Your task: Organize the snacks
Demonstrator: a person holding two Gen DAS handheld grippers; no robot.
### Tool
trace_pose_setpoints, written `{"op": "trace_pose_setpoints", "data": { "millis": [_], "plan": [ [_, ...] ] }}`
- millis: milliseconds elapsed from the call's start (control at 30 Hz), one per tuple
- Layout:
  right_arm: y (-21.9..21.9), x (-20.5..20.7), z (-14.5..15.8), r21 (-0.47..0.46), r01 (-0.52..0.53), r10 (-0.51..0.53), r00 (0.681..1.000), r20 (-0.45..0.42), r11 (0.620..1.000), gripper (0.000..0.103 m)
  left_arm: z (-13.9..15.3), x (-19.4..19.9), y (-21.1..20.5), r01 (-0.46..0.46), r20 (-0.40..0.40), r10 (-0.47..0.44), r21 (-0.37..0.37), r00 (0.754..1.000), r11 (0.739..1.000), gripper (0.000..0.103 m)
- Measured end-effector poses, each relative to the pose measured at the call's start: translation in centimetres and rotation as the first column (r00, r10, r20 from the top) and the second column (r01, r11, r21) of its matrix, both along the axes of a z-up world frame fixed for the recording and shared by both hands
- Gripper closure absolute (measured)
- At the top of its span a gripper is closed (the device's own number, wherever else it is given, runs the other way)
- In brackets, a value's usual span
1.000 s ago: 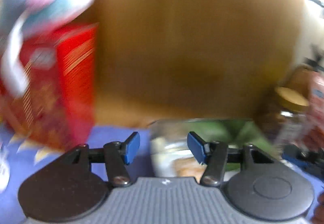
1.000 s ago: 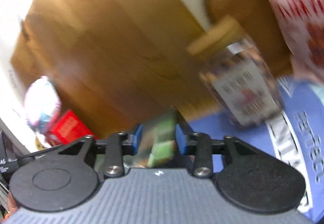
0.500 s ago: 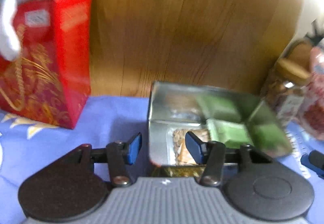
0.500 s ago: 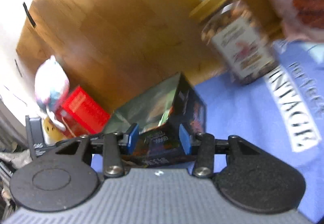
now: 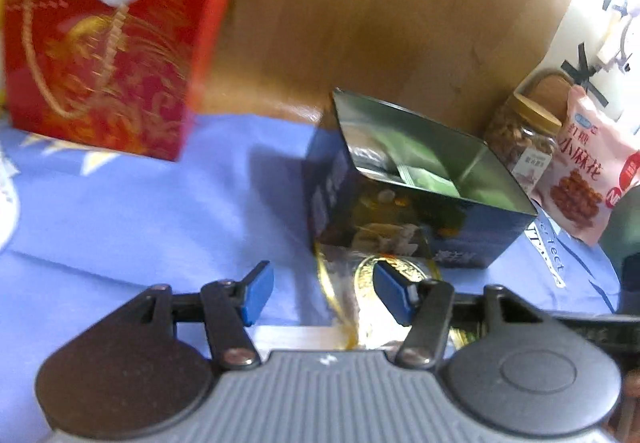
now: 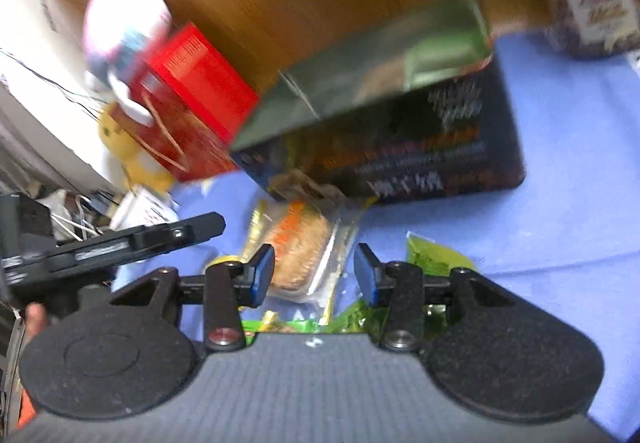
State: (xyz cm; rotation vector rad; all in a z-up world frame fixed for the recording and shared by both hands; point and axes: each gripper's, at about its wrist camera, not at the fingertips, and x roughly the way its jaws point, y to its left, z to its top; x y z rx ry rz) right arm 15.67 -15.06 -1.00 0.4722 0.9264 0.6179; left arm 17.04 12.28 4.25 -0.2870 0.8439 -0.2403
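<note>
An open dark blue tin box (image 5: 416, 199) stands on the blue cloth and holds green packets (image 5: 428, 177); it also shows in the right wrist view (image 6: 400, 131). My left gripper (image 5: 320, 293) is open and empty, just in front of the box, above a gold-printed wrapper (image 5: 360, 283). My right gripper (image 6: 314, 275) is open and empty, hovering over a clear packet with an orange-topped cake (image 6: 300, 247). Green packets (image 6: 436, 259) lie beside and below it.
A red gift box (image 5: 108, 43) stands at the left, against the wooden board (image 5: 380, 11). A nut jar (image 5: 524, 139) and a pink snack bag (image 5: 588, 167) stand at the right. The other hand-held gripper (image 6: 112, 243) shows at the left of the right wrist view.
Both grippers have pulled back from the tin box. The right gripper let go of the green packet, which now lies in the box, and dropped toward the loose packets on the cloth.
</note>
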Motion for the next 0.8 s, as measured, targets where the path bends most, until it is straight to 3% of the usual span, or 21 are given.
{"op": "trace_pose_setpoints", "data": {
  "millis": [100,167,300,467,633,700,800],
  "plan": [
    [0.5,-0.5,-0.5,0.0,0.002,-0.002,1.0,0.016,1.0,0.056,-2.4,1.4,-0.8,0.064,-0.083,-0.069,-0.063,0.994,0.996,0.056],
    [0.3,-1.5,-0.5,0.023,-0.009,0.008,1.0,0.016,1.0,0.067,-2.6,0.9,-0.6,0.078,-0.069,-0.087,-0.125,0.994,0.989,0.069],
    [0.6,-3.7,0.1,0.004,-0.05,0.049,0.996,0.079,0.999,0.076,-1.4,-1.5,-0.5,0.087,-0.052,-0.095,-0.144,0.994,0.986,0.073],
    [1.0,-5.6,3.5,0.002,-0.061,0.059,0.969,0.24,0.998,0.077,3.4,-4.0,-0.8,0.086,0.109,-0.074,-0.104,0.991,0.991,0.072],
    [0.5,-3.3,7.6,0.028,0.005,-0.015,0.92,0.392,1.0,0.077,7.3,-0.1,-1.3,0.093,0.209,-0.065,-0.127,0.976,0.988,0.072],
    [0.8,-1.3,8.2,-0.001,0.046,-0.041,0.903,0.428,0.999,0.077,7.6,2.5,-2.0,0.087,0.214,-0.062,-0.11,0.975,0.99,0.072],
    [1.6,1.7,7.6,-0.053,0.079,-0.05,0.906,0.421,0.995,0.077,6.5,6.2,-3.1,0.058,0.183,-0.047,-0.054,0.982,0.997,0.068]
  ]
}}
